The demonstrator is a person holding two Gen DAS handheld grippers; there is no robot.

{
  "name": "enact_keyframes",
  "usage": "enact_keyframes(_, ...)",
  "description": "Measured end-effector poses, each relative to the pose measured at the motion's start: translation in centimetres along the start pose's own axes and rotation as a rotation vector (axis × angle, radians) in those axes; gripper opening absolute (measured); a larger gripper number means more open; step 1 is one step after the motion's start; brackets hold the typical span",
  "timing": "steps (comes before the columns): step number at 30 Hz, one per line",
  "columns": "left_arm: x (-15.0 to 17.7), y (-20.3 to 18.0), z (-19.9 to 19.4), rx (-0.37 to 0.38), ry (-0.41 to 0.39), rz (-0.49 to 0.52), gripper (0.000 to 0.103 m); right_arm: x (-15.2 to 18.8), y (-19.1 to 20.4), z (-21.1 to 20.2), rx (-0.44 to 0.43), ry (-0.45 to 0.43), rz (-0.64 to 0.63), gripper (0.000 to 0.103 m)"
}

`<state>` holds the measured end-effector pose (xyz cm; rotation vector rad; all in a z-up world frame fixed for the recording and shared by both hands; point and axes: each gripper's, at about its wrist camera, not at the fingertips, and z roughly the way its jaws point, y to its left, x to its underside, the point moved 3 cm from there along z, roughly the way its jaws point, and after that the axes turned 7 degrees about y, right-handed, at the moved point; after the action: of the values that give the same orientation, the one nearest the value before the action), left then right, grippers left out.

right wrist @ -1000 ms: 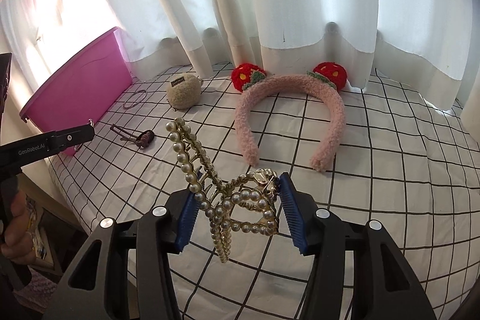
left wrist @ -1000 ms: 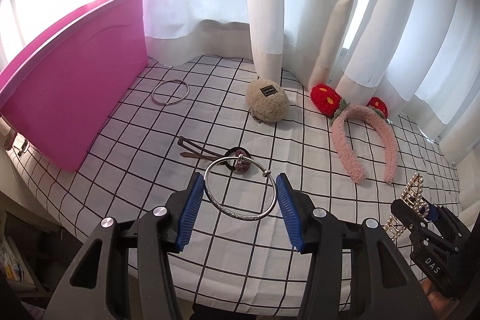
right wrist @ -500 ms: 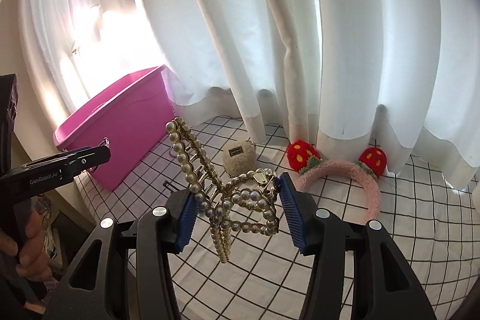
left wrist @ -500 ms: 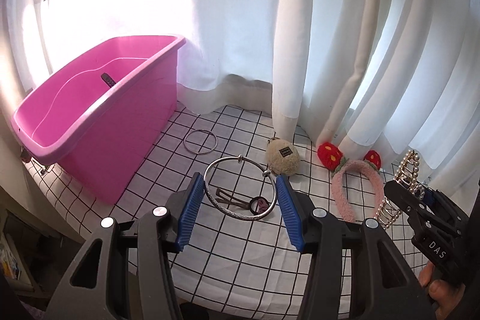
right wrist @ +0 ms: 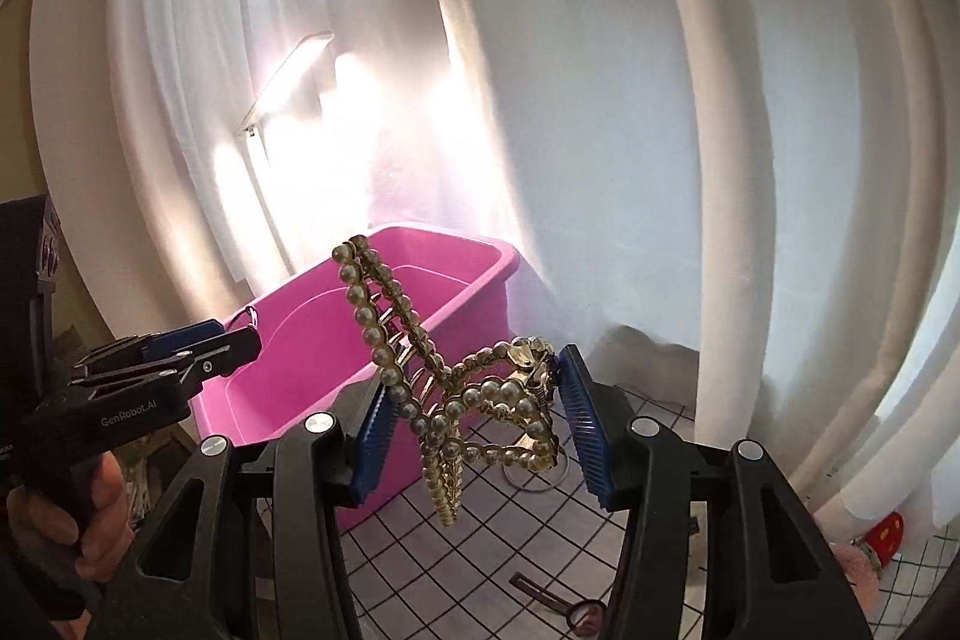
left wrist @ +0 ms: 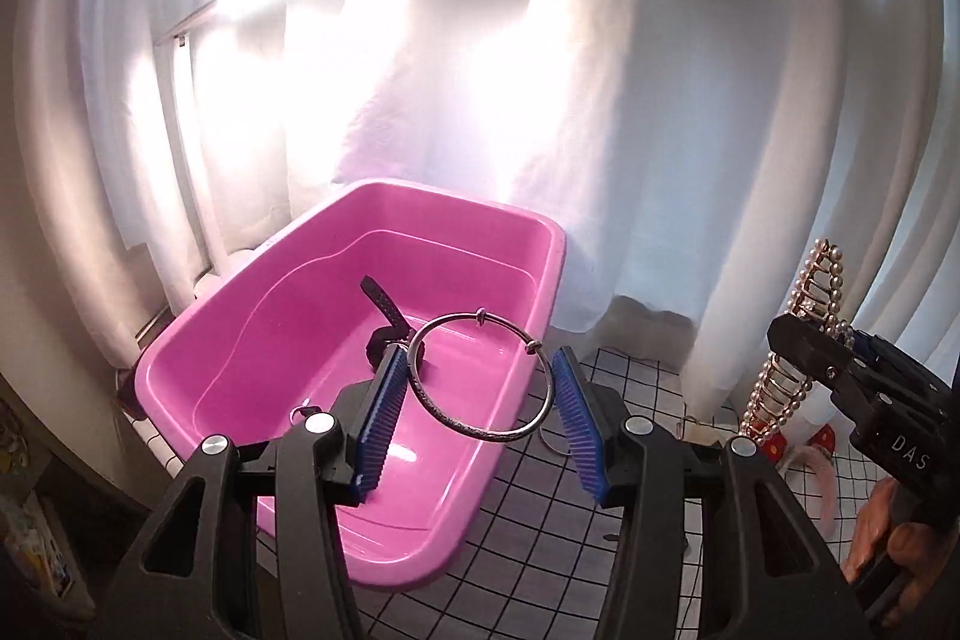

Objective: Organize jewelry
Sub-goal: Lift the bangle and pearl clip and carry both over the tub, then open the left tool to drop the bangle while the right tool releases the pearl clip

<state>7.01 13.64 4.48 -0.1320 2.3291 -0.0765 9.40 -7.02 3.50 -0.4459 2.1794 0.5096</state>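
My left gripper (left wrist: 477, 388) is shut on a thin silver bangle (left wrist: 498, 439), which stands upright between the blue pads over the near right part of the pink tub (left wrist: 456, 199). A black strap (left wrist: 381, 304) lies inside the tub. My right gripper (right wrist: 477, 412) is shut on a gold hair claw set with pearls (right wrist: 504, 394), hanging above the checked cloth just right of the tub (right wrist: 300, 358). Each gripper shows in the other's view: the right gripper (left wrist: 828, 340) with the pearl claw (left wrist: 810, 292) at the right edge, and the left gripper (right wrist: 222, 340) at the left.
White curtains (left wrist: 690, 130) hang close behind the tub. On the checked cloth (left wrist: 540, 550) lie a second silver ring (right wrist: 534, 478), a dark hair clip (right wrist: 558, 604) and a pink headband with a red strawberry (right wrist: 882, 532). A person's hand (right wrist: 102, 514) holds each handle.
Both grippers have risen and swung left, away from the items on the cloth and toward the pink tub, each keeping its piece. The tub's inside has come into view.
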Motion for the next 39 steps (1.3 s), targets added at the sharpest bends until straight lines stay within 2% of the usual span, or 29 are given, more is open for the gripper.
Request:
enact_keyframes(3, -1.6, 3.3, 1.4, -0.018, 0.027, -0.025, 0.049, -2.9, 2.4, 3.1, -0.062, 0.025, -0.014, 0.050)
enact_keyframes(7, -2.7, 7.1, 3.6, -0.035, 0.076, -0.051, 0.049, -6.0, 5.4, 7.6, -0.096, 0.064, -0.053, 0.050)
enact_keyframes(14, -2.6, 11.0, 7.7, -0.040, 0.205, -0.072, 0.049, -7.9, 8.6, 15.8, -0.149, 0.220, -0.054, 0.050)
enact_keyframes(21, -1.5, 12.5, 11.7, -0.025, 0.361, -0.083, 0.049, -7.4, 9.8, 22.7, -0.091, 0.431, -0.049, 0.050)
enact_keyframes(27, -1.0, 13.4, 13.7, -0.033, 0.441, -0.096, 0.049, -6.0, 9.4, 26.4, -0.042, 0.589, -0.024, 0.050)
enact_keyframes(33, -0.8, 13.6, 14.5, -0.040, 0.482, -0.099, 0.050, -5.0, 8.5, 28.0, 0.010, 0.667, 0.007, 0.050)
enact_keyframes(36, -1.0, 13.6, 14.3, -0.059, 0.472, -0.089, 0.065, -4.8, 8.4, 28.4, 0.031, 0.691, 0.011, 0.050)
enact_keyframes(37, -1.1, 13.7, 14.1, -0.065, 0.467, -0.089, 0.074, -5.0, 9.0, 29.1, 0.038, 0.700, 0.007, 0.050)
enact_keyframes(39, -1.2, 13.7, 13.9, -0.088, 0.460, -0.082, 0.082, -5.2, 9.5, 29.6, 0.036, 0.706, 0.009, 0.052)
